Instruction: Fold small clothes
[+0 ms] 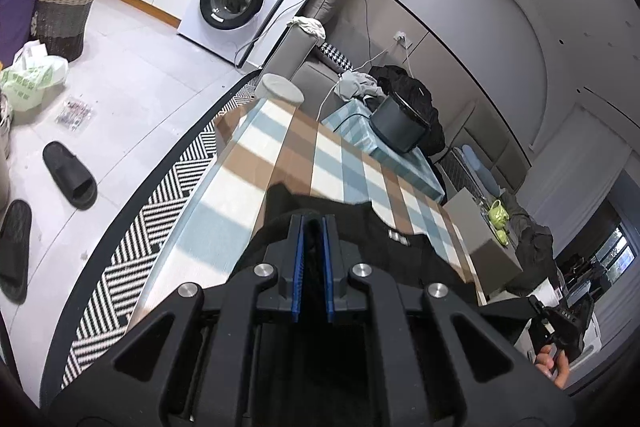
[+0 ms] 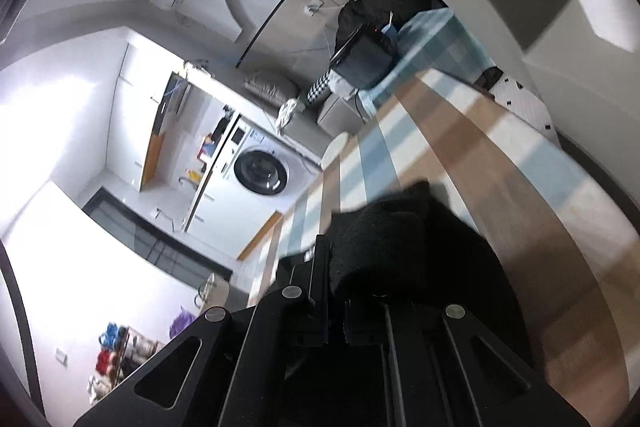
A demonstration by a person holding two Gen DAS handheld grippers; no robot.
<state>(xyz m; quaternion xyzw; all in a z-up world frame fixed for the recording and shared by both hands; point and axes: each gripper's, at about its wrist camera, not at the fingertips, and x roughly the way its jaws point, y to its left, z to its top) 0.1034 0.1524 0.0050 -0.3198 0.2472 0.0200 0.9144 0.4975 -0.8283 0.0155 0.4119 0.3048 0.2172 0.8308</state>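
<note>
Left wrist — gripper [image 1: 313,223] pinching (tight) garment [image 1: 384,227]

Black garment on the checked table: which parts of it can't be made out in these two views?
- Left wrist view: near part of the black garment is hidden behind the left gripper; its full shape is unclear.
- Right wrist view: the garment is motion-blurred and bunched over the right gripper, hiding the jaws.
- Small white label: too small to read.

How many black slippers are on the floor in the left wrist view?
2: one black slipper on the tiles beside the striped rug, the other slipper at the left edge. More may be hidden.
</note>
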